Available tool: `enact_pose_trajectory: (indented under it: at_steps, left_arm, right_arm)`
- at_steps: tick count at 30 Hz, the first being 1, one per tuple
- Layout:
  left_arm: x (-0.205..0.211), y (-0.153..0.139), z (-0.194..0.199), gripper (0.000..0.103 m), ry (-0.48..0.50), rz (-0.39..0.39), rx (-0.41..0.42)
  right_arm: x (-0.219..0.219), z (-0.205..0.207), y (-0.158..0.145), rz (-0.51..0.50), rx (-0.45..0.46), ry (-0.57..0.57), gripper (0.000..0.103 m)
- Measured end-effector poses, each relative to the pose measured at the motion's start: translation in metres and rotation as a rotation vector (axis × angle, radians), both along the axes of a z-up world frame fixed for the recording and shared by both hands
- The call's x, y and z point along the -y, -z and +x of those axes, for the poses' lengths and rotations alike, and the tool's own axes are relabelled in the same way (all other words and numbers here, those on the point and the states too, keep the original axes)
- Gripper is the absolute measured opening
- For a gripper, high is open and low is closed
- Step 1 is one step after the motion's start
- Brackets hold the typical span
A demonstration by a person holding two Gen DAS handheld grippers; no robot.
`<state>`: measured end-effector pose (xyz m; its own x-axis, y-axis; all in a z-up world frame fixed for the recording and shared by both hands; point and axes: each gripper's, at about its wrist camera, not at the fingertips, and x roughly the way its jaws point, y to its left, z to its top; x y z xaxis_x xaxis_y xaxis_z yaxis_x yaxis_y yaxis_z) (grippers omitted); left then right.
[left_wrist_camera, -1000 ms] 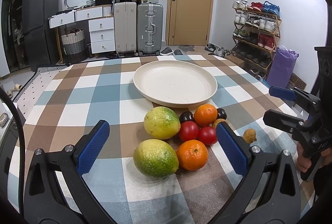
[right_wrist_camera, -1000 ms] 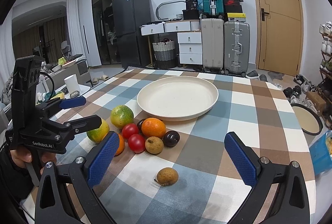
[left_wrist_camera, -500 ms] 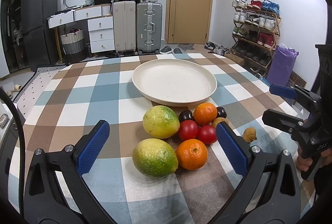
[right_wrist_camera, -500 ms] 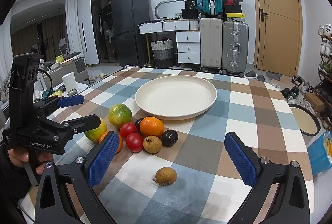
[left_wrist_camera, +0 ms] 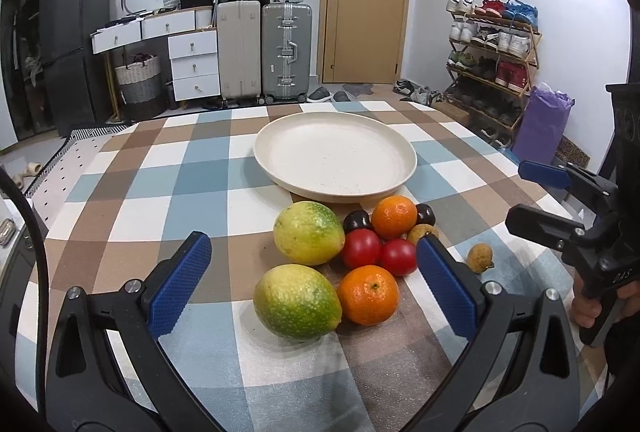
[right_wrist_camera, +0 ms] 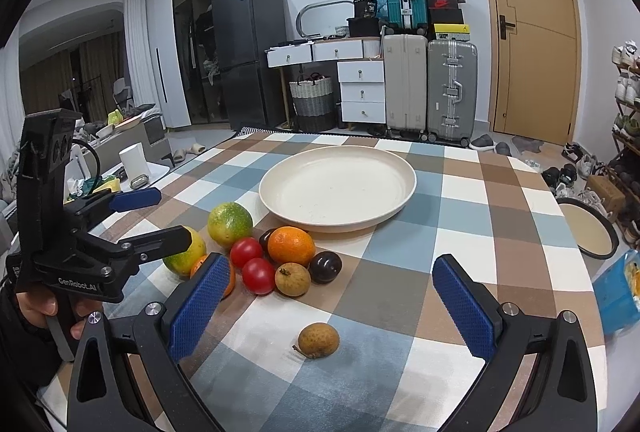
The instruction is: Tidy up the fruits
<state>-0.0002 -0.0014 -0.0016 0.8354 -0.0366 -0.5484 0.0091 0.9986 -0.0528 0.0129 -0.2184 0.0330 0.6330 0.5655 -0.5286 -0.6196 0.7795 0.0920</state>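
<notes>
Checked counter point(left_wrist_camera: 160, 192) holds an empty plate point(left_wrist_camera: 336, 156) at 12 o'clock; both grippers point(left_wrist_camera: 312, 284) point(right_wrist_camera: 326, 308) gape empty. Nudged fruit point(left_wrist_camera: 360, 252) could roll off, since the pieces touch.

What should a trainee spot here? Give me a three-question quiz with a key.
1. True or false: the plate already holds fruit.
2. How many red tomatoes lie on the table? A) one B) two C) four
3. Which fruit lies alone, in front of the open right claw?

Key: 1. False, the plate is bare. 2. B. 3. The brown fruit, lying apart from the cluster.
</notes>
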Motion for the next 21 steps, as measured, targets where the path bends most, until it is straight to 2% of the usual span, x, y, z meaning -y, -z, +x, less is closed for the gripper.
enact_pose_trajectory:
  at_steps: [21]
  left_arm:
    - [-0.0001, 0.0003, 0.0001, 0.102, -0.002, 0.000, 0.001]
  right_arm:
    - [-0.0014, 0.0012, 0.0007, -0.009, 0.009, 0.002, 0.103]
